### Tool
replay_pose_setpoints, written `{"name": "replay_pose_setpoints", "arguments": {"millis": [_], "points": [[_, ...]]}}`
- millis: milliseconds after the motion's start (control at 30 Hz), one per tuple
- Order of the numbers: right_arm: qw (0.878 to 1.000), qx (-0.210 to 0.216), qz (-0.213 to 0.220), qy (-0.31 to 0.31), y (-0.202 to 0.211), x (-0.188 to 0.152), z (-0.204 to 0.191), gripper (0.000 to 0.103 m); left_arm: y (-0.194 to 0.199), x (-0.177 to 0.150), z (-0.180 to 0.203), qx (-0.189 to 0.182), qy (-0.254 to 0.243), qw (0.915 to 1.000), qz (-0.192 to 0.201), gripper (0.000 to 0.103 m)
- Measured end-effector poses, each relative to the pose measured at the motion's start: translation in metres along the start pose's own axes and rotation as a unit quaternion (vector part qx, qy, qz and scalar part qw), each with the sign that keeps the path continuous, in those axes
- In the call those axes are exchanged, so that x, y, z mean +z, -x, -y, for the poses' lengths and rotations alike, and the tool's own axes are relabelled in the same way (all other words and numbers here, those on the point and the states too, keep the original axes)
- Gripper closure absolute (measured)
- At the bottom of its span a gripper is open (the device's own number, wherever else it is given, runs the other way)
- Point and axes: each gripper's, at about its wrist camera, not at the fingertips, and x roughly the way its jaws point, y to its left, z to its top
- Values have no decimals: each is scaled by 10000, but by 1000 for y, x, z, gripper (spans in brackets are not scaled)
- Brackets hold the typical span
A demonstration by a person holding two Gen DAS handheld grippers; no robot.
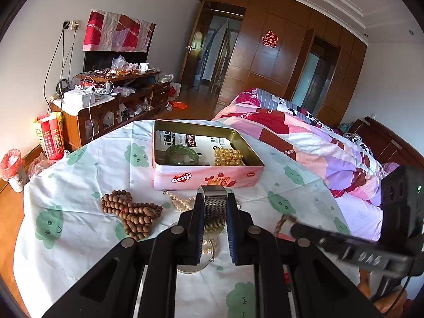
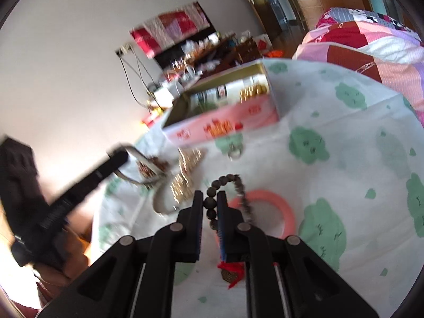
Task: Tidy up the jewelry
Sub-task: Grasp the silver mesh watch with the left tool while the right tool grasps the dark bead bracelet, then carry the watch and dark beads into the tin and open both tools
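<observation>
Left wrist: left tongs [image 1: 214,198] pinching a metal mesh watch band [image 1: 215,210], lifted just short of the pink tin [image 1: 206,179]. Tin already holds a green bangle [image 1: 182,155] and gold beads [image 1: 228,157], so I'd call it partly done. Not yet in: brown wooden beads [image 1: 132,212] and a pearl strand [image 1: 181,202] on the counter [image 1: 79,198]. The watch face is hidden behind the tongs; something silver under them is cut off. The right gripper's body shows at the edge, blurred.

Right wrist: motion blur throughout. Right tongs [image 2: 210,201] pinching a dark bead string [image 2: 228,182], a red tassel [image 2: 233,273] hanging below. A pink ring [image 2: 278,206] lies on the cloth, partly behind the tongs; bangle or tape, can't tell. Tin contents are smeared, and the pile near the left gripper is unreadable.
</observation>
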Motion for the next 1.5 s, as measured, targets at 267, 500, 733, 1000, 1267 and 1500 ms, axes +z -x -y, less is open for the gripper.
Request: {"name": "replay_pose_setpoints", "arguments": {"millis": [267, 500, 733, 1000, 1267, 1500], "points": [[9982, 61, 555, -232, 16, 21, 4, 90, -4, 6, -3, -26, 55, 10000, 57, 89], [9959, -254, 864, -65, 13, 51, -1, 90, -16, 27, 0, 2, -63, 9997, 238, 88], [9935, -356, 1077, 99, -8, 90, -7, 90, -41, 61, -2, 110, -129, 9986, 494, 88], [9898, -677, 1219, 306, -48, 114, -12, 90, -81, 82, -13, 331, -169, 9976, 586, 88], [9895, -855, 1134, 259, -86, 126, -10, 90, -117, 81, -24, 603, -118, 9977, 296, 88], [9936, -815, 750, 227, -107, 117, -5, 90, -133, 74, -25, 879, -155, 9960, -98, 88]]}}
